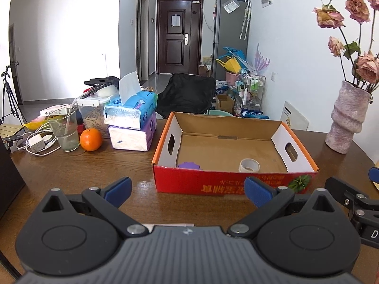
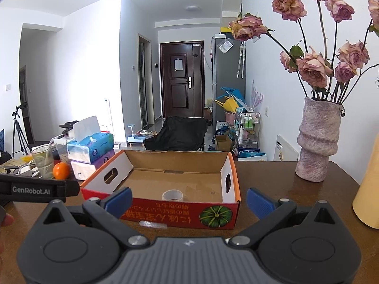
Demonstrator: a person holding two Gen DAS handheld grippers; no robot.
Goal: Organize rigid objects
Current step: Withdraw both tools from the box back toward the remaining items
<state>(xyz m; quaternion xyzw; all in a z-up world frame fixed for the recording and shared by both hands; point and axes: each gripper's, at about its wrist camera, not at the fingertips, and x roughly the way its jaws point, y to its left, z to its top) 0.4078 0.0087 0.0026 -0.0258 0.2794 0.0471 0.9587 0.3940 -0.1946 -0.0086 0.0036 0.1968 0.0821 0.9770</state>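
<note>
An open cardboard box with a red front stands on the brown table; the right wrist view shows this box too. Inside lie a roll of tape and a purple object at the front left corner. My left gripper hangs open just in front of the box, nothing between its blue pads. My right gripper is open as well, level with the box's front wall. The right gripper shows at the right edge of the left wrist view.
Left of the box stand stacked tissue packs, an orange, a glass and chargers with cables. A vase of dried roses stands at the back right. A yellow object is at the right edge.
</note>
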